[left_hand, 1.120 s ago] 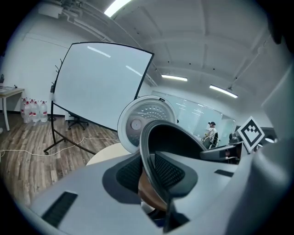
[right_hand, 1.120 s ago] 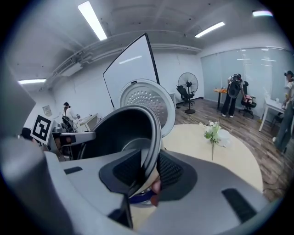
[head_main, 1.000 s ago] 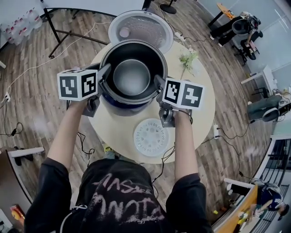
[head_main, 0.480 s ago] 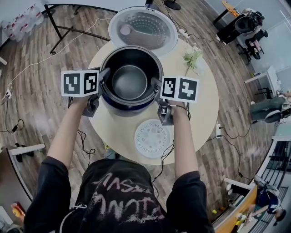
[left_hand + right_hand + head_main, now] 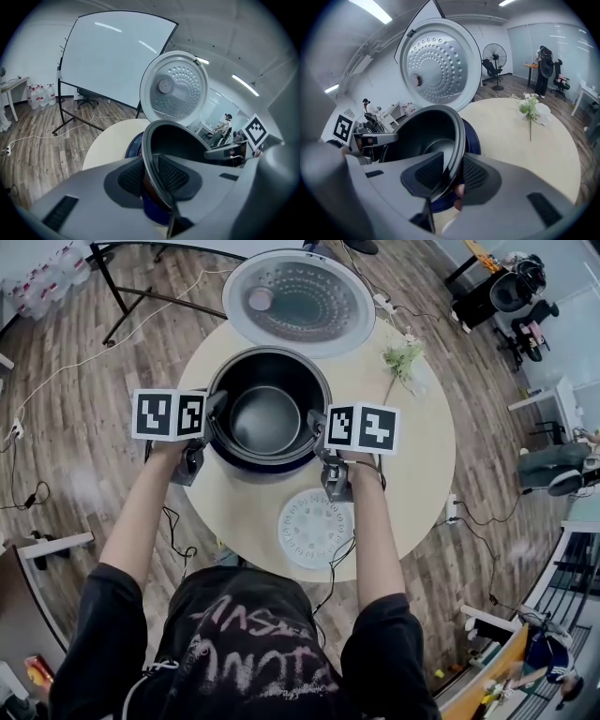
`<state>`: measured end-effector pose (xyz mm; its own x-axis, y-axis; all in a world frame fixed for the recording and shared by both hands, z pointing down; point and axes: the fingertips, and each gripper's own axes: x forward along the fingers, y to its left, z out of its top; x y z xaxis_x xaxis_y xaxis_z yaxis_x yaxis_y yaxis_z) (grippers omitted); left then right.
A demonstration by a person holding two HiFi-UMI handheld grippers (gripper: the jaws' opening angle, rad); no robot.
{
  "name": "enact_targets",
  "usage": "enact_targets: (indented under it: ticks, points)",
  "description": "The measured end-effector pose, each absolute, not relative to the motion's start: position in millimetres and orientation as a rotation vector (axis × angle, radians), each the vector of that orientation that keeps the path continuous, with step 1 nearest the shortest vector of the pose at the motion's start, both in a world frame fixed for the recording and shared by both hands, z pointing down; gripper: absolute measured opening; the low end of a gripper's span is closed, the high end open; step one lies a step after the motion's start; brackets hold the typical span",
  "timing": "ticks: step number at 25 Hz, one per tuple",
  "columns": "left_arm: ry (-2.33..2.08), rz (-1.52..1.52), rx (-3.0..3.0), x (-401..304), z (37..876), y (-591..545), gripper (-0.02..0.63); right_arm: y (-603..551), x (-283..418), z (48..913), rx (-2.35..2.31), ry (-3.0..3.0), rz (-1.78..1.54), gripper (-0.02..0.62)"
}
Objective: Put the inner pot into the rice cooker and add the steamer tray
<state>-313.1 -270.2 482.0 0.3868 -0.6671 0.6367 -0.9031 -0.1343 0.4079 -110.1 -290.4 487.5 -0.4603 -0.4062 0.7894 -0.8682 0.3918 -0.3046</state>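
Head view: round pale table [image 5: 422, 465] on a wood-plank floor [image 5: 84, 409]. On the table top are the rice cooker [image 5: 267, 463], dark blue with its lid [image 5: 298, 301] swung open at the far side, a small vase of flowers [image 5: 405, 362] far right, and the white perforated steamer tray [image 5: 314, 528], which lies flat on the near side, apart from the cooker. Cables [image 5: 56, 385] trail across the floor on the left. Packs of water bottles [image 5: 42, 282] stand in the far left corner.

Left gripper view: a whiteboard [image 5: 117, 56] on a black stand is behind the table. Right gripper view: a standing fan [image 5: 496, 61] and a person near desks at the far wall.

Grip: left gripper [image 5: 216, 407] has its jaws clamped on the left rim of the inner pot [image 5: 267, 418], one pad inside the wall and one outside. Right gripper [image 5: 317, 423] is clamped the same way on the right rim. The pot hangs between them in the cooker's mouth. A band of blue shows under the rim in both gripper views. I cannot tell whether the pot is fully seated.

Change against a second ago: both grippers and the pot are lower. The pot was above the cooker then, with more of the blue body showing beneath it. Now its rim is close to the cooker's top edge. The marker cubes look smaller and lie closer in. Tray and flowers are in the same places on the table, and the lid is open as before.
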Motion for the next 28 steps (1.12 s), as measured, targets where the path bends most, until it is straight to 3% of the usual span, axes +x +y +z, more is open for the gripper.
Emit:
enact_targets:
  ticks: [14, 28]
  points:
    - [-1.349, 0.505, 1.837, -313.3, 501.2, -267.3, 0.111, -287.8, -108.2, 500.7, 1.103, -2.002, 0.940, 0.126]
    - [-1.341, 0.587, 1.853, -316.4, 503.7, -258.4, 0.129, -279.2, -114.5, 498.5, 1.082, -2.015, 0.953, 0.204]
